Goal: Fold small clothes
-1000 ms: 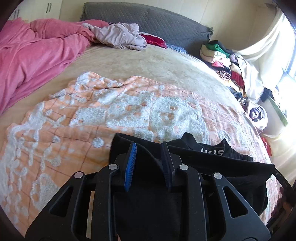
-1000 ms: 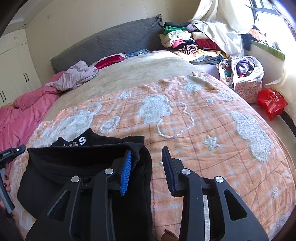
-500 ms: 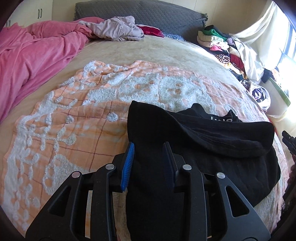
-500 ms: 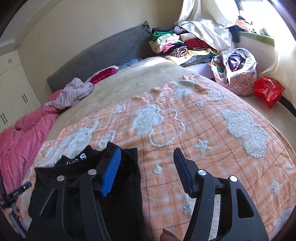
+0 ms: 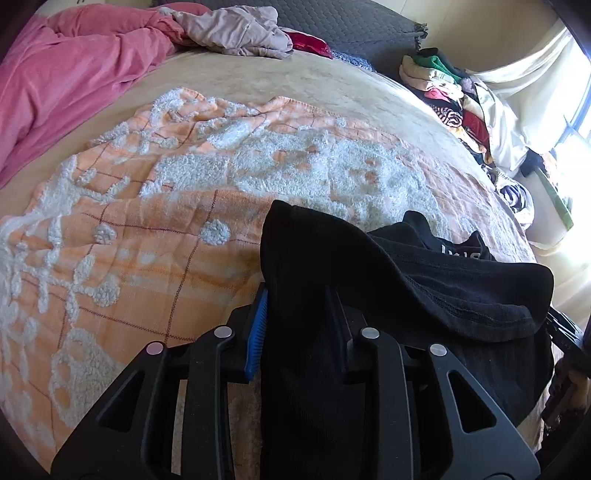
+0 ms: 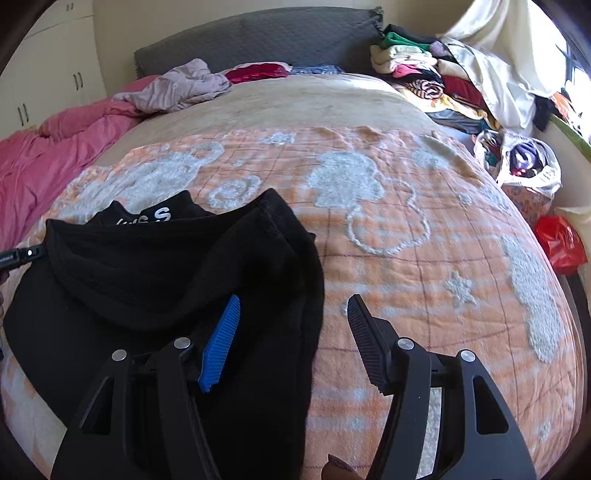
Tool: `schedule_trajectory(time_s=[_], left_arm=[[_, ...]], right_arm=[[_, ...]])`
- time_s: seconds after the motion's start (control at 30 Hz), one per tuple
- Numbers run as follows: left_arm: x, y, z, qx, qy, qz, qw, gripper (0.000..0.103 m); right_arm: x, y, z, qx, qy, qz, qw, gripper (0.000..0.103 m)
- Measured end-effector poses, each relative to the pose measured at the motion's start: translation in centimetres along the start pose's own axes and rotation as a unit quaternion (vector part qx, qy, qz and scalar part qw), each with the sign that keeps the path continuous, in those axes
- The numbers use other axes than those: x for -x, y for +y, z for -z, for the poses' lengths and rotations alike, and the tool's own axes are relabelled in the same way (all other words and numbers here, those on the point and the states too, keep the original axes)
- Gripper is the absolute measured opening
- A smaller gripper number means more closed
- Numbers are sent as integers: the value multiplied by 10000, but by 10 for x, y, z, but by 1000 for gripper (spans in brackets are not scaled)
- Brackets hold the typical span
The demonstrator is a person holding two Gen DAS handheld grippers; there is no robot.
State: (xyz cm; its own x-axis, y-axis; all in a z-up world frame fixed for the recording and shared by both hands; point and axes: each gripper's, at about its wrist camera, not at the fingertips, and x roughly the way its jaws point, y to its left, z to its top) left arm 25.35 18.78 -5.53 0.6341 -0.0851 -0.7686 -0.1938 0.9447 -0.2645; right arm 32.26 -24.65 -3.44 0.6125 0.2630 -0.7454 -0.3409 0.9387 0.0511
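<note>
A black garment point(image 5: 406, 280) with white lettering lies folded over on the orange and white blanket point(image 5: 129, 240). My left gripper point(image 5: 295, 295) has a fold of the black cloth filling the gap between its pads, and its jaws are closing on it. In the right wrist view the same garment point(image 6: 166, 266) lies at the left. My right gripper point(image 6: 293, 301) stands open just above its right edge. Its blue pad point(image 6: 221, 339) is over the cloth and its black pad point(image 6: 365, 343) over bare blanket point(image 6: 406, 277). The left gripper's tip point(image 6: 22, 254) shows at the garment's far left corner.
A pink duvet point(image 5: 66, 81) and a mauve garment point(image 5: 229, 29) lie towards the grey headboard point(image 6: 258, 33). Stacked clothes point(image 6: 417, 70) sit at the bed's far right corner. Beside the bed stand a bag of clothes point(image 6: 528, 162) and a red bag point(image 6: 557, 243).
My right gripper has opened wide and let go of the garment's edge. My left gripper has sunk towards the bed with the black fold still in it.
</note>
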Motion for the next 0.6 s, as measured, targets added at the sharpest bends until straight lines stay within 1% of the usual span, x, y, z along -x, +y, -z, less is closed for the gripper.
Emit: schedule_trajectory(time_s=[0.03,0.07,0.1,0.17,0.23,0.27,0.33,0.4,0.43,0.47,0.53,0.6], left_arm=[[-1,0,-1,-13,2,16,10000,15],[-1,-1,-2,-35,-10,19,10000,11],[-1,-1,-2,-70,-30,22,10000,7],[1,-2,-3,-117,-108,16,9999,4],[6,1,-4,-30,-266,143,9995,3],[9,6,-5,133,-354,272,9989,3],[9,16,-6,498,-401,413,9971,3],[3,22,-5,689,-342,366,9964,3],[1,23,-4,728,-298,350,9963,3],[-2,23,-2,728,-221,326,9966,3],[0,17,0,559,-237,233,9979,3],[7,12,0,402,-313,204,9985,3]], right_arm=[[-2,2,-2,16,-22,-55,10000,38],[-3,2,-5,5,-60,-67,10000,17],[-4,1,-7,-45,-80,-125,9999,12],[-2,-7,-9,-349,-210,-283,9988,9],[1,-24,-11,-907,-371,-456,9941,9],[3,-34,-10,-1223,-446,-443,9905,9],[2,-48,-6,-1696,-495,-452,9832,9],[-6,-49,-2,-1735,-253,-312,9840,9],[-11,-45,-1,-1635,-67,-178,9864,11],[-15,-40,1,-1538,49,-59,9881,16],[-16,-37,1,-1435,70,10,9896,19],[-14,-34,0,-1341,81,84,9909,25]])
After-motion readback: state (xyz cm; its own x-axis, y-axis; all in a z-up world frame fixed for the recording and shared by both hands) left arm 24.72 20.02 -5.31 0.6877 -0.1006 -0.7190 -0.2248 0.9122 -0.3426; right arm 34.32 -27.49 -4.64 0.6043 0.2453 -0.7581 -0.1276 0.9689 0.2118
